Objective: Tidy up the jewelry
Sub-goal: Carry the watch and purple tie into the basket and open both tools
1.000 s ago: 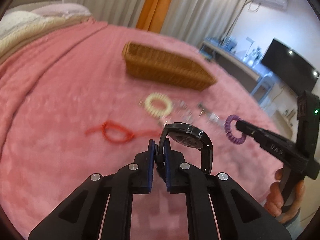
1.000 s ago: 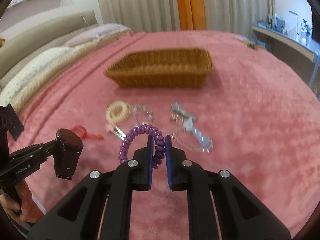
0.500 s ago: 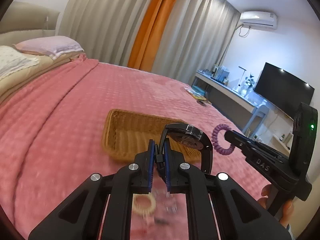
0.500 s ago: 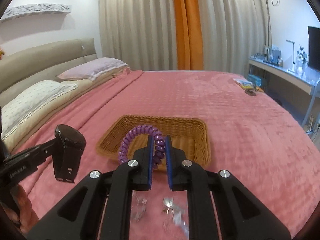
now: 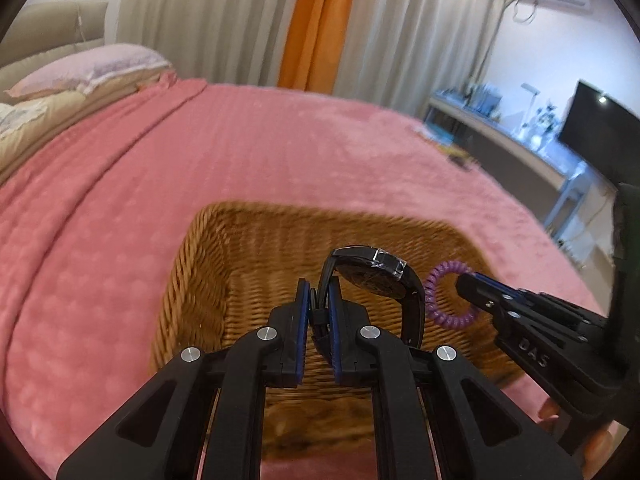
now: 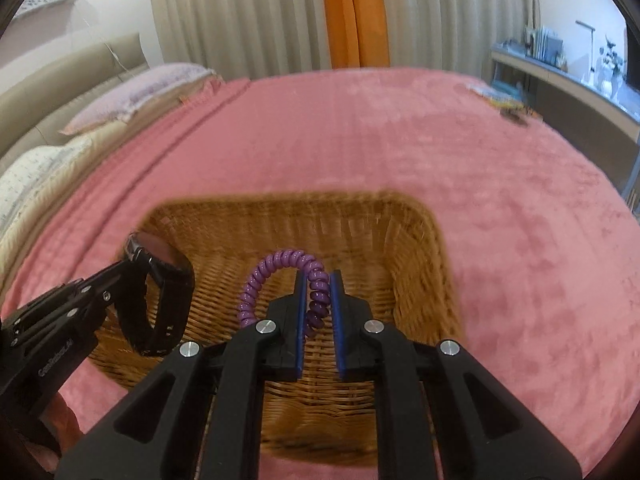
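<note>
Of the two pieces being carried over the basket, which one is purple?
The coiled spiral band, pinched in the right gripper. The other piece, the watch in the left gripper, is black with a strap and round face.

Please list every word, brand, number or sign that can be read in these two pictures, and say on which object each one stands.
"DAS": pale letters on the black body of the right gripper, seen in the left wrist view.
"GenRobot.AI", blurred, probably: small print on the body of the left gripper, seen in the right wrist view.
Watch face: markings too blurred to read.
Books on the desk: too small to read.
</note>
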Available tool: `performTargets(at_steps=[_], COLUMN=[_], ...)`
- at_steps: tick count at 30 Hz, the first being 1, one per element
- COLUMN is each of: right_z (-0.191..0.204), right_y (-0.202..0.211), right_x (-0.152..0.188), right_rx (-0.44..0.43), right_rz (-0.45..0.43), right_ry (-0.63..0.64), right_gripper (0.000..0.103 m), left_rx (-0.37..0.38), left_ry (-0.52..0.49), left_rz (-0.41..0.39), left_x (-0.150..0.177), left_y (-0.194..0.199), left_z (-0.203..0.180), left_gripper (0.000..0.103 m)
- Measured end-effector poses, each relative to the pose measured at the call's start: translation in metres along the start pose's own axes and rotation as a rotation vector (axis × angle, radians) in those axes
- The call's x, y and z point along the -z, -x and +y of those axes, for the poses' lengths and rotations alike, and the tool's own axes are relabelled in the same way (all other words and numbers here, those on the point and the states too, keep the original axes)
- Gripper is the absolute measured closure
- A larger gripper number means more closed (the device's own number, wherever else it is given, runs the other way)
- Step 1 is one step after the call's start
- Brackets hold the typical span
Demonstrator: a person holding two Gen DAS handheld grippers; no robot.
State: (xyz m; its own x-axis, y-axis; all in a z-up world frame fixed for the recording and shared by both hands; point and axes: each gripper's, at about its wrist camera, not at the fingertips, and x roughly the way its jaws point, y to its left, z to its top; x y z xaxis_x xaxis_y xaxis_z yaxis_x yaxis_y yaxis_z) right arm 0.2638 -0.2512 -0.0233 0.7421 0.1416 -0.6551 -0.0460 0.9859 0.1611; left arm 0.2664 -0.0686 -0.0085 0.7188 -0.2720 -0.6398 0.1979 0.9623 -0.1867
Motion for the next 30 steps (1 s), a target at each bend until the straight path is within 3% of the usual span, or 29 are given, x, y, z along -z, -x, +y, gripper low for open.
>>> performTargets(at_steps=[5,9,11,13,15,16,23,30], right_z=[0.002,0.002,0.0,-0.002,-0.003,-0.002,0.005,-0.002], right_y=[-0.018,-0.021,-0.018,-0.012,0.0,0.009,0.084,0.143], right_x=[0.008,0.011,0.012,0.013,0.013,0.013,0.025,0.057], right_rx=[0.021,0.02,0.01,0.0,-0.001,-0.004,-0.041,-0.054], right_rz=[0.055,0.069,0.069,0.064,0.042,0.025,-0.087,-0.146], right_ry=[0.022,0.015,0.007,0.004,0.005,0.005,0.045,0.071], right_gripper=[0.093,0.093,0.092,0.083,0.06,0.057,0.057,0.057], left_rx=[-0.039,-0.033,-0.005,0.015,0.054,0.081,0.178,0.211], left_ry=[-0.014,-0.004,0.007,0.012,0.011,0.013,-0.018,-0.041], left_rz=[0.069,0.073,0.047,0.014,-0.011,-0.023,-0.148,-0.214], left_x=[0.01,0.009,0.008,0.007,0.005,0.005,0.02,0.05], left_y=[-0.022,-0.02,-0.01,0.006,0.025,0.036,0.124,0.178], left_z=[0.002,0.007,0.008,0.007,0.007,0.006,-0.002,-0.004], left_gripper=[0.095,0.088,0.07,0.064,0.062,0.06,0.056,0.055])
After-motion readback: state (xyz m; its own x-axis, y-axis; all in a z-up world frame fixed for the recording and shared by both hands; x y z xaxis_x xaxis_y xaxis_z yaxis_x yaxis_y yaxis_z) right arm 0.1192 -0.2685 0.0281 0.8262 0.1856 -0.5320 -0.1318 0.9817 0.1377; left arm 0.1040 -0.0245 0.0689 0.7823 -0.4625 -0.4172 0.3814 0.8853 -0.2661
